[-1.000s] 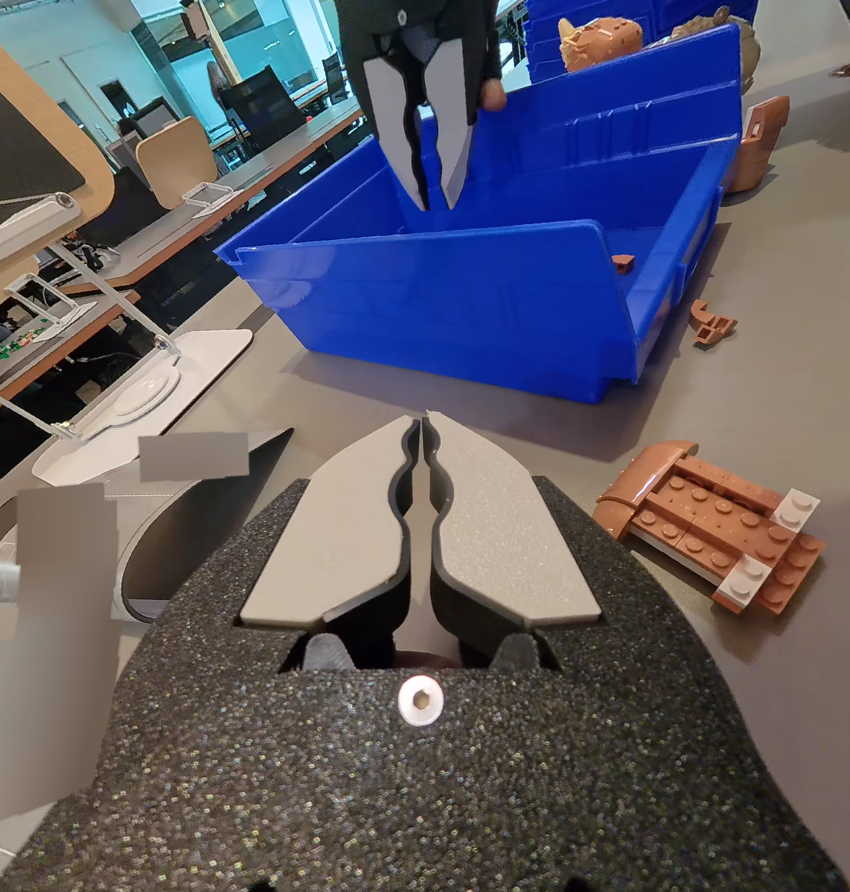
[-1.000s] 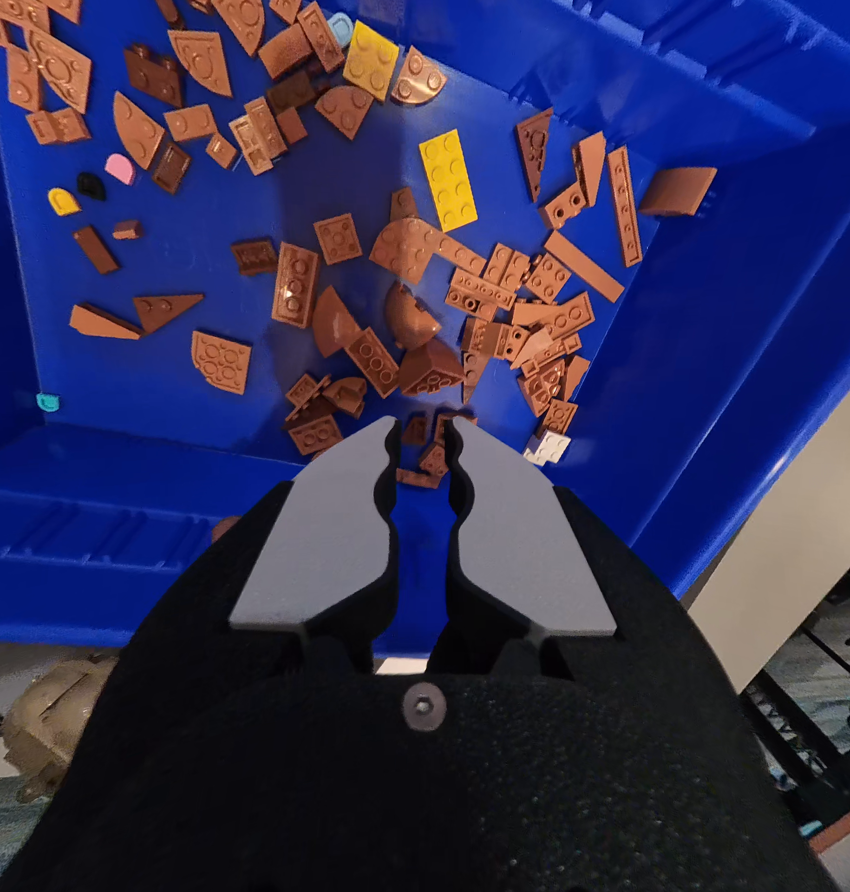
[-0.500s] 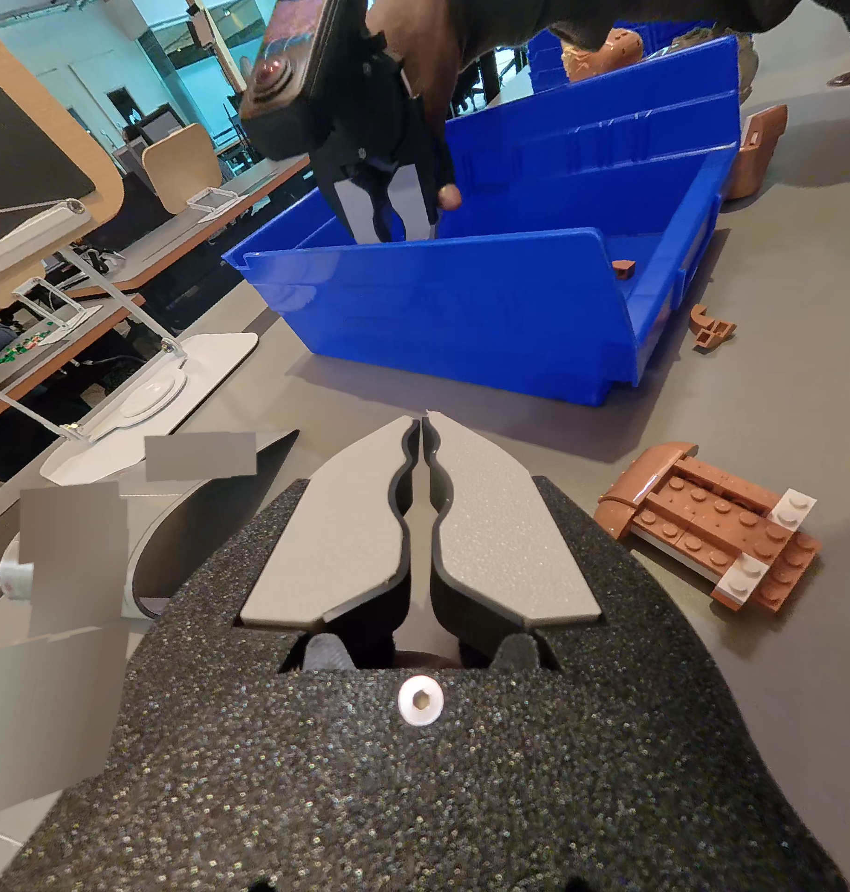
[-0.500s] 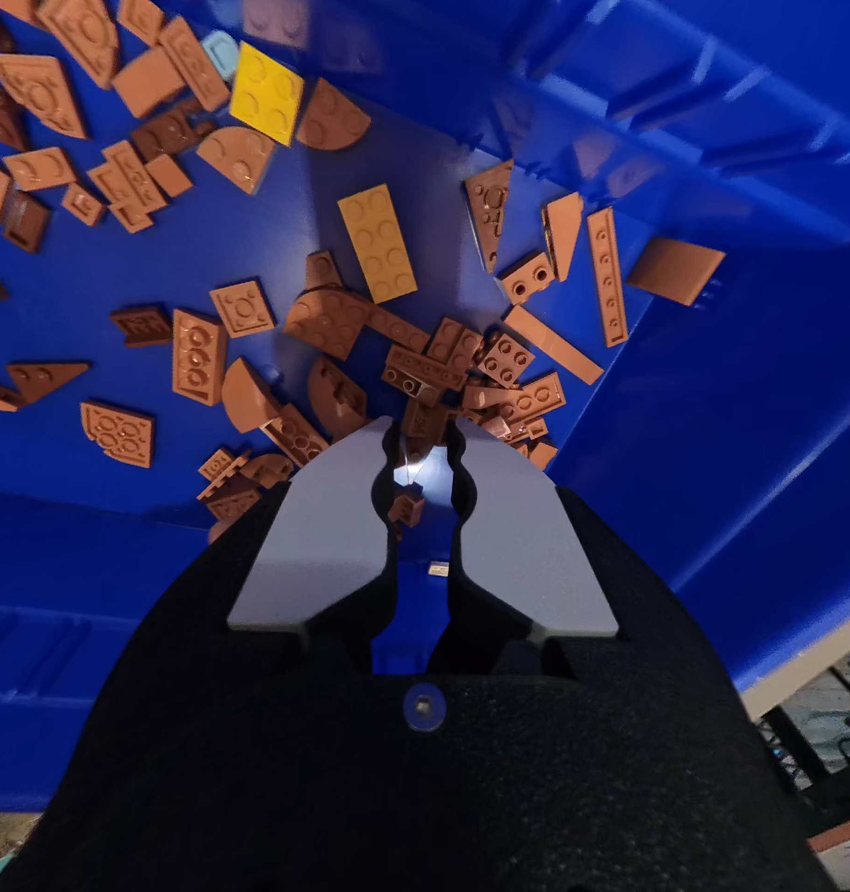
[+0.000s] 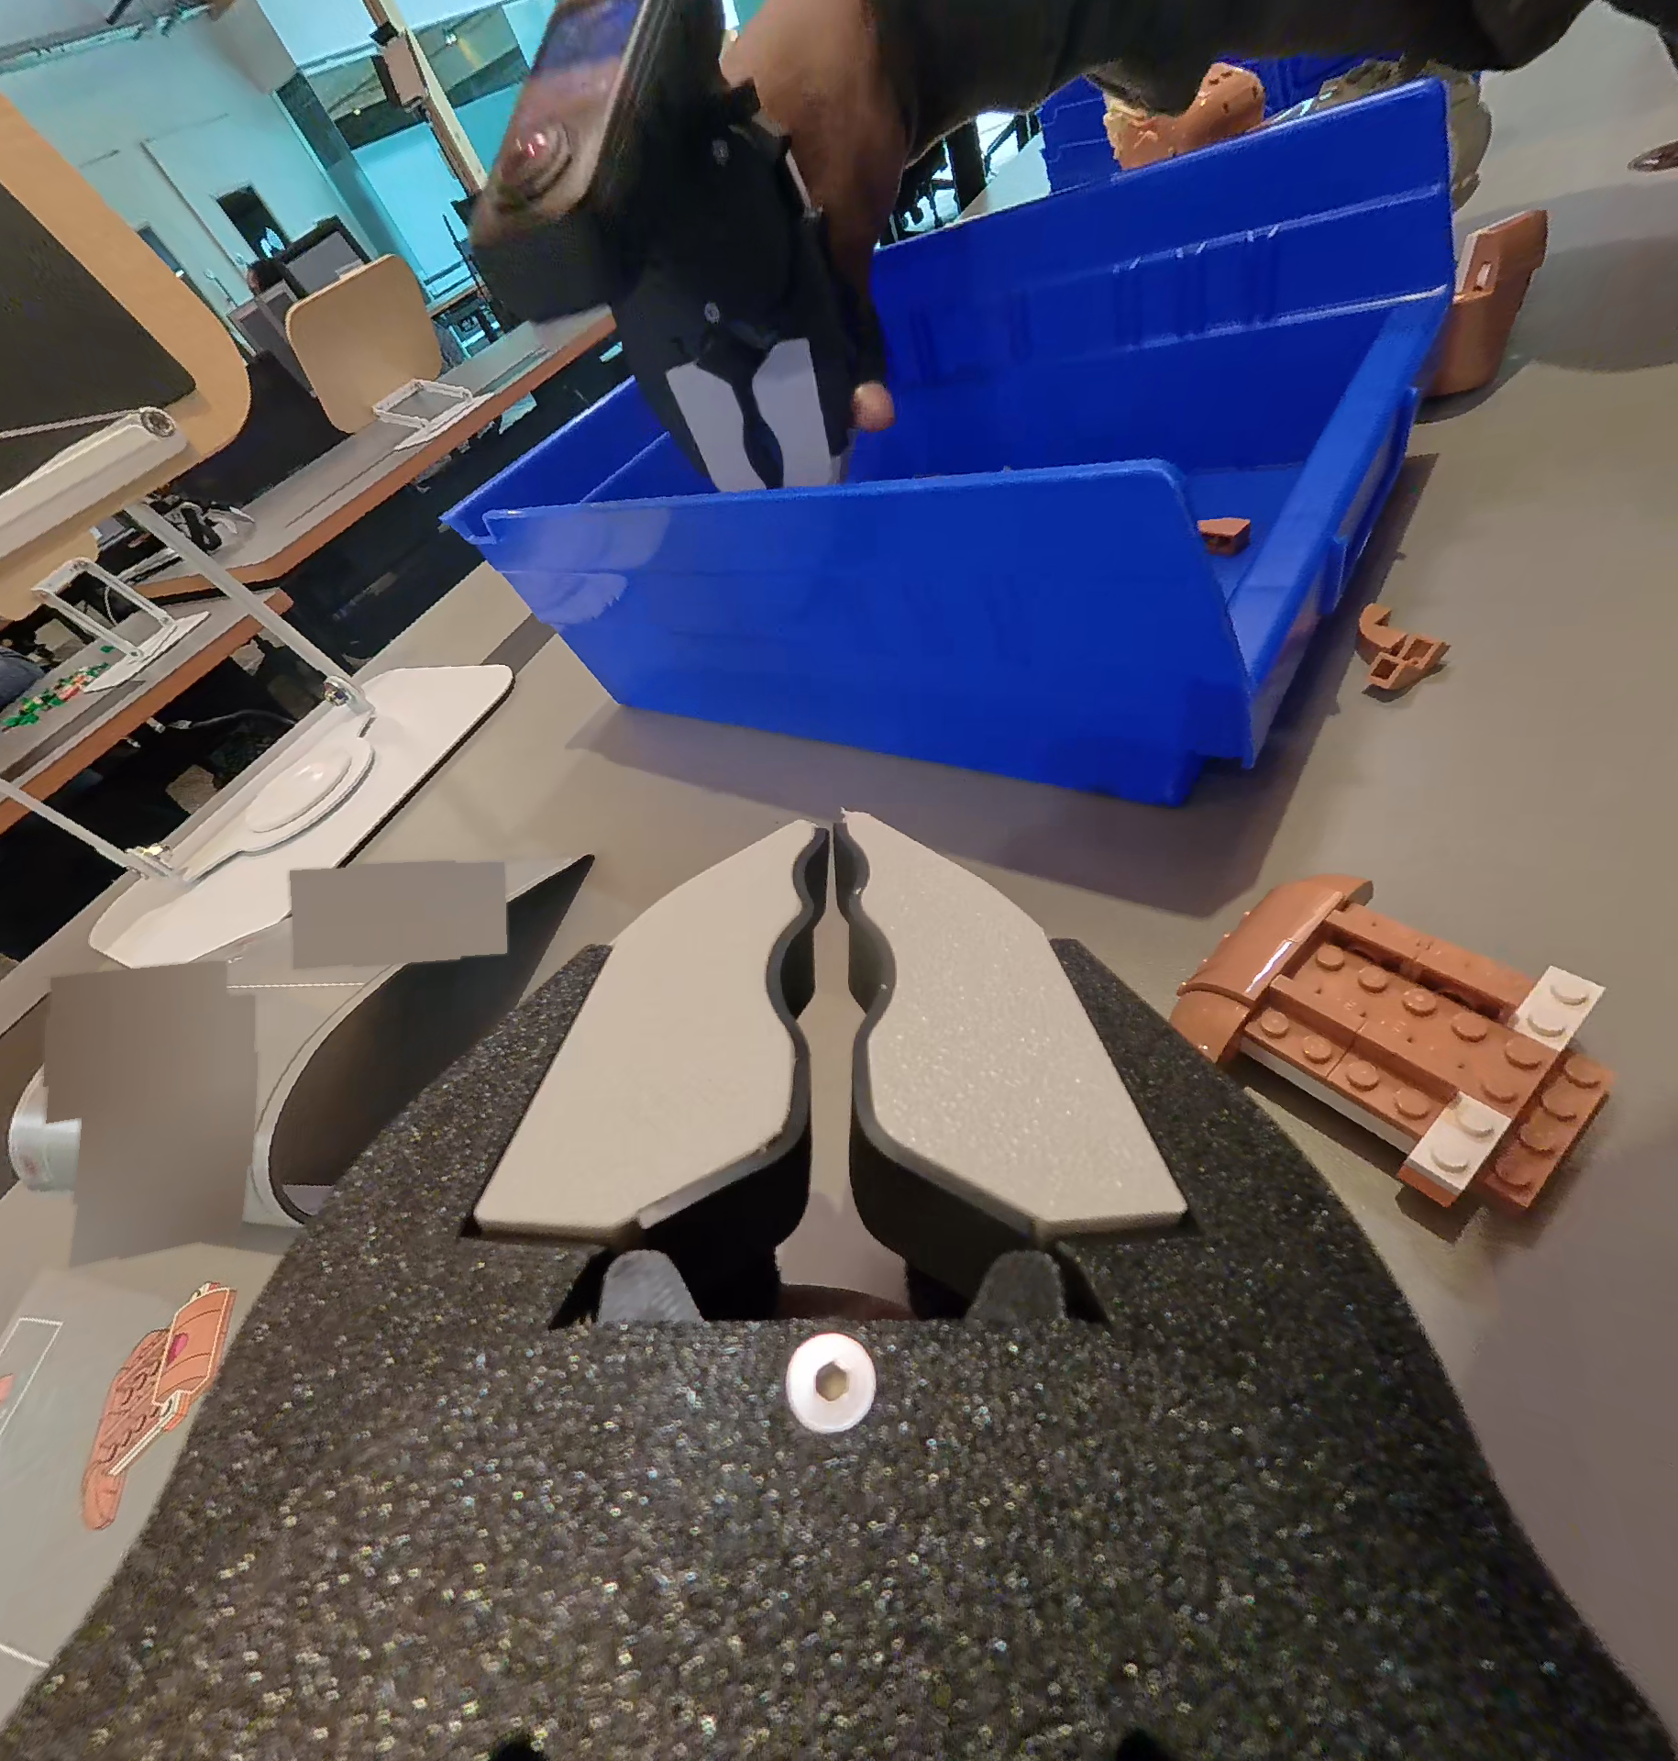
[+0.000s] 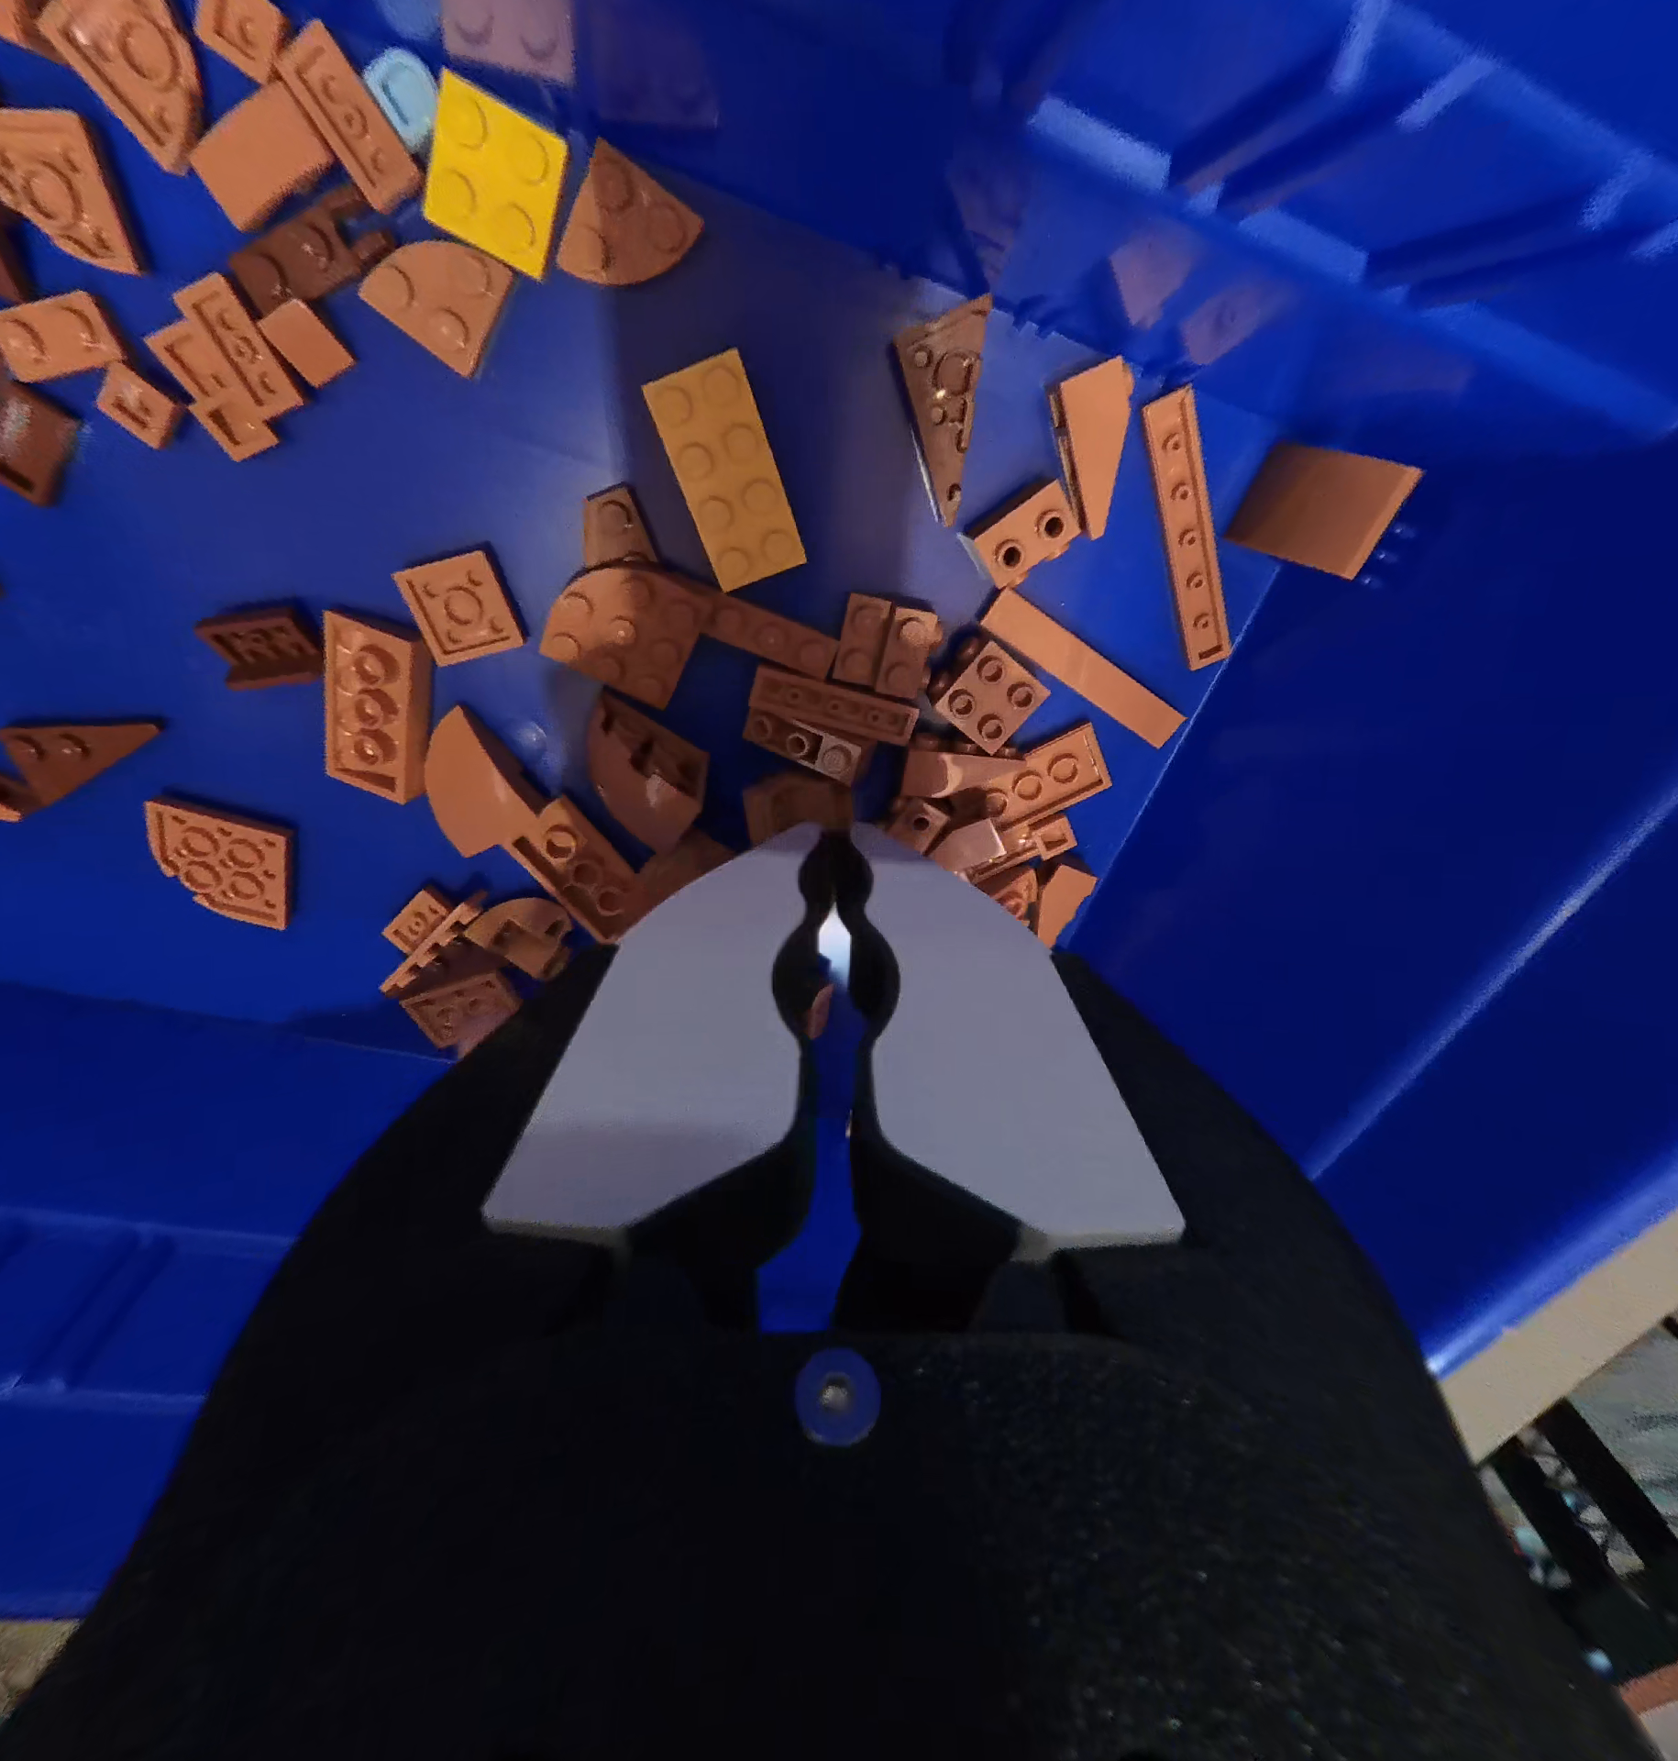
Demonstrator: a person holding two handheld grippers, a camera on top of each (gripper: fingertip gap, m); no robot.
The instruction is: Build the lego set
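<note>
Right wrist view: the right gripper (image 6: 833,839) is down inside the blue bin (image 6: 1388,858), jaws drawn almost together at the pile of brown pieces (image 6: 959,762) by the bin's corner; whether they pinch one I cannot tell. This looks like the picking step. The left gripper (image 5: 833,827) waits over the table (image 5: 1388,858), jaws pressed together and empty, the part-built brown model (image 5: 1388,1039) beside it. Next: lift cleanly and carry the piece to the model.

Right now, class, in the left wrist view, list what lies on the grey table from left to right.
Instruction sheet → white lamp base → left hand-held gripper → brown partly built model, all on the grey table.
</note>
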